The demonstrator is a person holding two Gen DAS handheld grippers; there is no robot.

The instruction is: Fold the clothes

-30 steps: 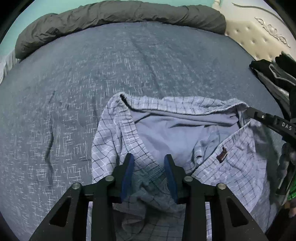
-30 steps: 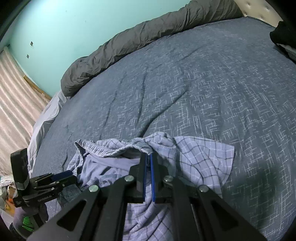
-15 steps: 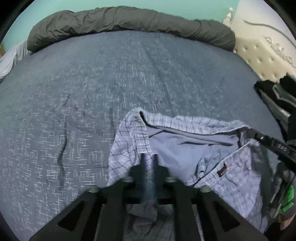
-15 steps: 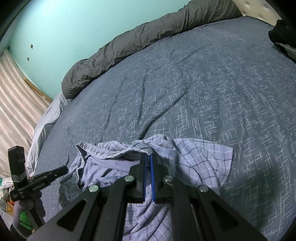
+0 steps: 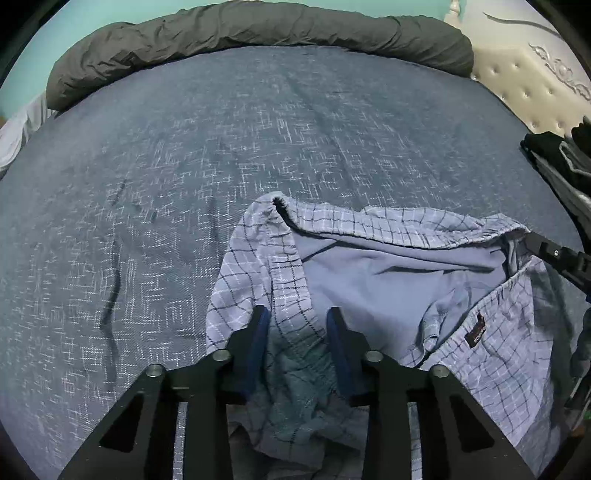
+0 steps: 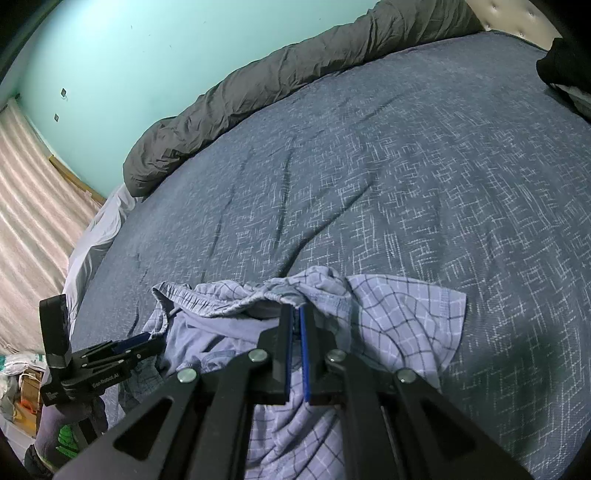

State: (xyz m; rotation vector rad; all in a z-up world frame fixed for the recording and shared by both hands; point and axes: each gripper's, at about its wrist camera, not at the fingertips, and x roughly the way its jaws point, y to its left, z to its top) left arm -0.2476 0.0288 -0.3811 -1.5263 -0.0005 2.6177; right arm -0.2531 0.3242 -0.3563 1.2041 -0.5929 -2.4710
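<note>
Two hand-held grippers over a crumpled pale-blue checked cotton shirt (image 5: 388, 273) on the blue-grey woven bedspread (image 5: 221, 147): left hand-held gripper (image 5: 297, 321) spread wide above cloth, right hand-held gripper (image 6: 295, 314) pinching the shirt's hem, rolled dark-grey duvet (image 5: 258, 29) lying beyond.

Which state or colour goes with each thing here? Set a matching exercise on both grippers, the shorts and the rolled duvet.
Column one:
1. left gripper
2. right gripper
3. checked shorts
4. rolled duvet

Column two:
a. dark grey, along the far edge of the bed
b. jaws apart, cloth lying between them
c. light blue, crumpled on the blue bedspread
d. jaws shut on the waistband

Pairs: 1-b, 2-d, 3-c, 4-a
</note>
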